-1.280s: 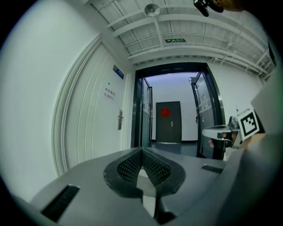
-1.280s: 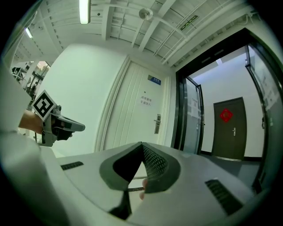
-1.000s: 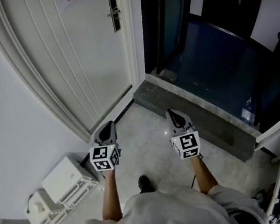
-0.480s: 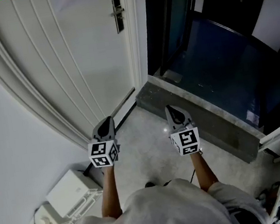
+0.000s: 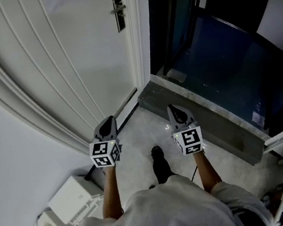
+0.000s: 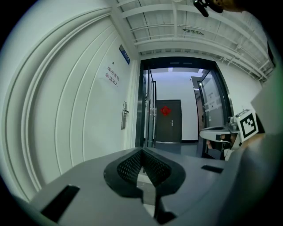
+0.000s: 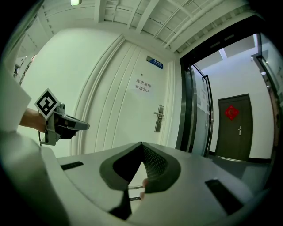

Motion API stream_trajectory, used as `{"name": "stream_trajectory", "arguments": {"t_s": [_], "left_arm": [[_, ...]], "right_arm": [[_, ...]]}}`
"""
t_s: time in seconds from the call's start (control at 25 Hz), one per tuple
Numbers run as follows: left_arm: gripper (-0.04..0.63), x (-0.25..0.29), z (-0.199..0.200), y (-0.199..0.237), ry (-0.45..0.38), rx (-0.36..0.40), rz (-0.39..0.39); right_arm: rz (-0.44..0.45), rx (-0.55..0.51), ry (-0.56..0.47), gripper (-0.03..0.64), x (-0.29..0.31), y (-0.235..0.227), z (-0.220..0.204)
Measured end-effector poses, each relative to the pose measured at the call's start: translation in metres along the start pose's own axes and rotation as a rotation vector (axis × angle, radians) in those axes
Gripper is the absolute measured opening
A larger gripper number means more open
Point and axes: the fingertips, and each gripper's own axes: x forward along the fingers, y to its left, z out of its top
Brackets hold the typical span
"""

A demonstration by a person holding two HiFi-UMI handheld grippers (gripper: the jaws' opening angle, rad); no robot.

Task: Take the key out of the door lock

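Observation:
The white door (image 5: 74, 51) stands ahead, with its dark lock plate and lever handle (image 5: 118, 9) near the top of the head view. The lock (image 6: 125, 115) also shows in the left gripper view, and the lock (image 7: 159, 118) sits far off in the right gripper view. The key is too small to make out. My left gripper (image 5: 109, 121) and right gripper (image 5: 173, 109) are held side by side at waist height, well short of the door. Both are shut, with nothing between their jaws. The left gripper (image 7: 66, 125) also appears in the right gripper view.
A white box unit (image 5: 72, 196) lies on the floor at the lower left. A grey stone threshold (image 5: 211, 120) runs diagonally right of the door, with a dark glass entrance behind it. A dark door with a red ornament (image 6: 165, 110) lies beyond. A shoe (image 5: 159, 162) is on the floor between my arms.
The person has stepped forward: a foot now shows ahead of the body, and the door and lock sit slightly nearer. Both grippers stay shut, held side by side.

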Motion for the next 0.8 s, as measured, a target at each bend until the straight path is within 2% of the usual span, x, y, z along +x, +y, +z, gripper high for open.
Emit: {"name": "stream_trajectory", "arguments": {"t_s": [0.4, 0.8], "left_arm": [[0.017, 0.110, 0.005, 0.036, 0.007, 0.006, 0.006], [0.017, 0.279, 0.044, 0.093, -0.004, 0.013, 0.024]], "right_arm": [[0.040, 0.011, -0.002, 0.023, 0.109, -0.041, -0.016], [0.080, -0.008, -0.026, 0.023, 0.272, -0.125, 0.000]]}}
